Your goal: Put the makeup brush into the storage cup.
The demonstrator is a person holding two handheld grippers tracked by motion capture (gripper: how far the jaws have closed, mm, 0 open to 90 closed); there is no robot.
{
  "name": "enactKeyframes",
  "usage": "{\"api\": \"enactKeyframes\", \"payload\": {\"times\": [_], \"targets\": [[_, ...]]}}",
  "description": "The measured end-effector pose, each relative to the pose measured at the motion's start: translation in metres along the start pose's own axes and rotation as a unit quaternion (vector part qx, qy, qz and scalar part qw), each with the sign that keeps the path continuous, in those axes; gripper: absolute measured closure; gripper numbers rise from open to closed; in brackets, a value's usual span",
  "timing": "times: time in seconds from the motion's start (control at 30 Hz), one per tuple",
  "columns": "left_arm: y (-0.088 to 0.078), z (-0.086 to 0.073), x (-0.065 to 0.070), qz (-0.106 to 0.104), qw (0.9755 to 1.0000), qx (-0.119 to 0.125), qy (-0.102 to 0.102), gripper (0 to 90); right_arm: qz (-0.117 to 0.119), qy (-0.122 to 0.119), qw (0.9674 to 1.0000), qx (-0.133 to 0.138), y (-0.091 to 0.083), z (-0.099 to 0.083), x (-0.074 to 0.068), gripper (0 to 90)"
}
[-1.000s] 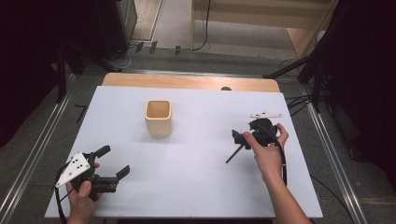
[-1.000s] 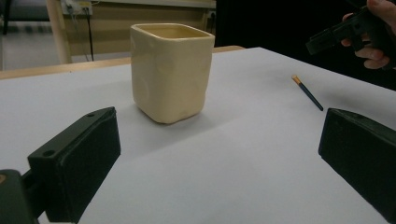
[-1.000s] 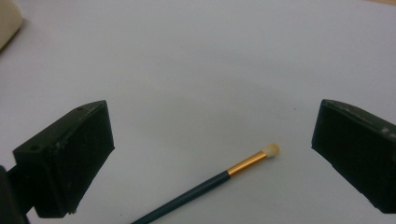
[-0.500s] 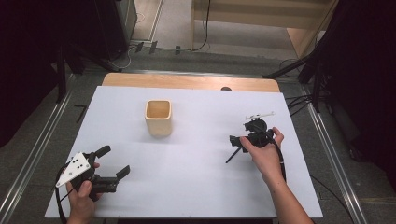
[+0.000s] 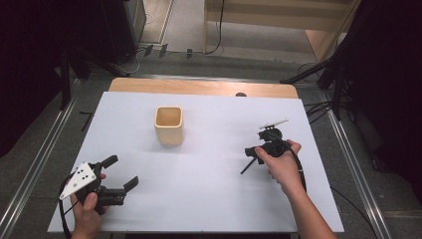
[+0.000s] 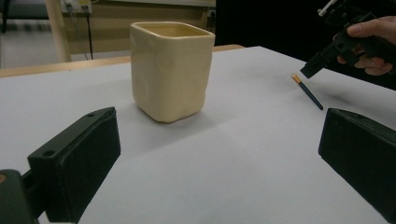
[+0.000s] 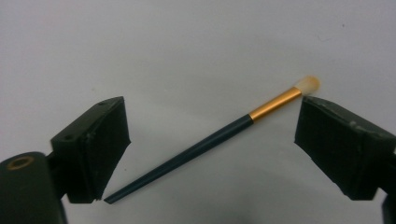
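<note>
Your right gripper (image 7: 212, 140) hung low over the brush (image 7: 205, 142) with its jaws spread wide and nothing between the pads yet. The brush lay flat on the sheet (image 5: 209, 179), slanting across the gap: bristle tip just by the right-hand jaw, handle end down by the left-hand one. Your left gripper (image 5: 122, 174) was open too and held nothing, resting near your edge, with the cup (image 6: 170, 70) ahead of its jaws.

The risks, as I judged them: the brush sat diagonal to the jaws, not square across the closing line. Closing as you stood could have caught only the bristles or the gold ferrule, or made the thin round handle roll and swing out from between the pads. The handle is slim and lay flat against the sheet, so coming down too high would have closed on air, and too low would have pressed the pads into the table (a small turn of your wrist to put the handle across the pads looked the safer start). A grip near one end would likely have let the brush droop on the way to the cup.

The surface was a plain white sheet over a wooden tabletop, smooth and bare apart from the cup and brush. Beyond it were a grey floor, metal rails, cables and dark curtains.
</note>
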State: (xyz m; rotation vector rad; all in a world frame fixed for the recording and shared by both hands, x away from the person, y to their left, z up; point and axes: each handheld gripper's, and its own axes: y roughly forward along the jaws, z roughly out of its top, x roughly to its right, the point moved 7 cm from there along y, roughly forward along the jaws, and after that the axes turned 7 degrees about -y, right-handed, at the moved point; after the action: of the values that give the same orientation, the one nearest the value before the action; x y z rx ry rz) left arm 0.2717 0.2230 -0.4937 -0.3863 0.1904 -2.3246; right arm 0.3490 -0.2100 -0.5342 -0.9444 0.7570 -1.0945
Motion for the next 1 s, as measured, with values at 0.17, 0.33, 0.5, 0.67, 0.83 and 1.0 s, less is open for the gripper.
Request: {"api": "enactKeyframes", "payload": {"times": [0.17,0.33,0.5,0.67,0.83,1.0], "targets": [[0.0,0.0,0.0,0.0,1.0,0.0,-0.001,0.0,-0.004,0.008,0.9997,-0.022,0.001,-0.002,0.0,14.0],[0.0,0.0,0.0,0.0,1.0,-0.001,0.0,0.0,0.012,0.041,0.9976,-0.054,0.003,-0.004,-0.002,14.0],[0.0,0.0,0.0,-0.001,1.0,0.0,-0.001,0.0,0.01,0.054,0.9958,-0.073,0.006,-0.004,-0.001,17.6],[0.0,0.0,-0.001,-0.001,1.0,-0.001,-0.001,0.0,0.007,0.06,0.9948,-0.082,0.008,-0.004,0.0,22.8],[0.0,0.0,0.0,-0.001,1.0,0.0,-0.001,0.0,0.001,0.07,0.9931,-0.094,0.011,-0.004,0.001,28.7],[0.0,0.0,0.0,-0.001,1.0,0.0,-0.001,0.0,-0.013,0.077,0.9917,-0.102,0.015,-0.003,0.004,33.8]]}}
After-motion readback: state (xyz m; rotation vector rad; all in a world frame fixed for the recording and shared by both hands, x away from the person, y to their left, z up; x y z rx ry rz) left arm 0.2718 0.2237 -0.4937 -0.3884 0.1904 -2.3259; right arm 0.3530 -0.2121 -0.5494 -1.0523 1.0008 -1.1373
